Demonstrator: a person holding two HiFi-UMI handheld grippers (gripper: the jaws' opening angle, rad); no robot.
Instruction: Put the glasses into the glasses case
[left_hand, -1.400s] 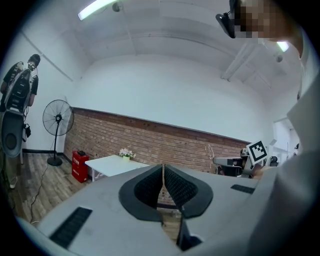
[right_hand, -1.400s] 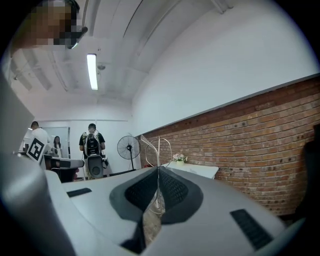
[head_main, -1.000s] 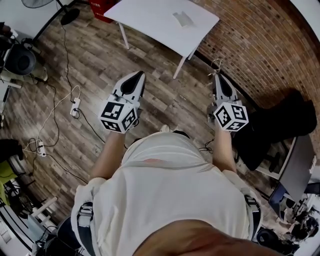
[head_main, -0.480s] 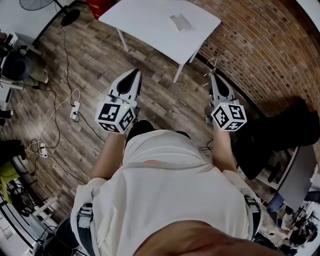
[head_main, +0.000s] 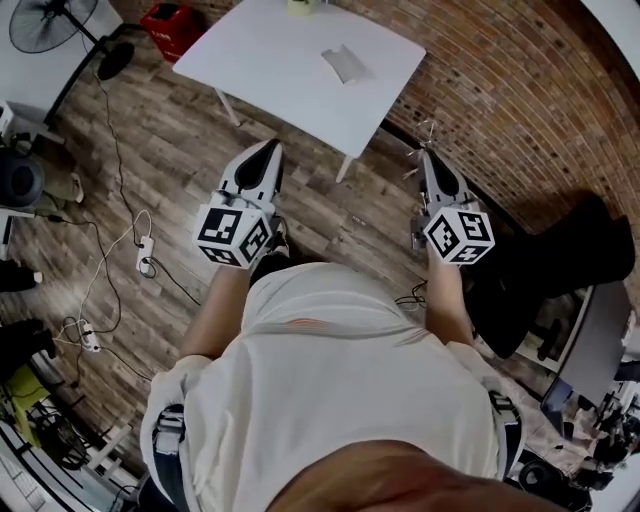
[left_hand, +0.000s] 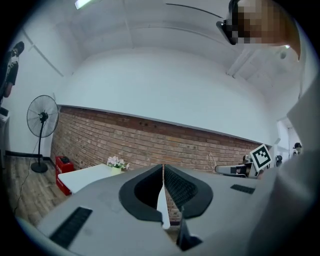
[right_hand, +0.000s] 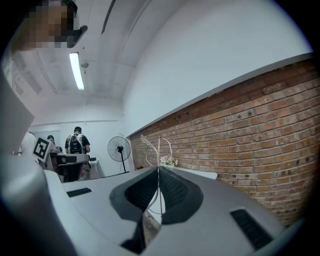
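At the upper centre of the head view, a white square table (head_main: 270, 70) stands on the wood-plank floor (head_main: 160, 150) beside the red brick wall (head_main: 520, 90). A flat grey glasses case (head_main: 343, 62) lies on the tabletop, towards its right side, with a small pot of pale flowers (left_hand: 116, 162) at the table's far edge.

Left gripper (head_main: 270, 146): held at centre left of the frame, above the floor and short of the table. Its own view shows the jaws pressed together with nothing between them.

Right gripper (head_main: 428, 152): held at centre right, close to the brick wall. Its jaws are closed on the thin wire-framed glasses (right_hand: 159, 150), which stand up past the jaw tips; in the head view the frame (head_main: 432, 128) shows just beyond the gripper's nose. The glasses are well apart from the case.

A black pedestal fan (head_main: 45, 22) stands at upper left.
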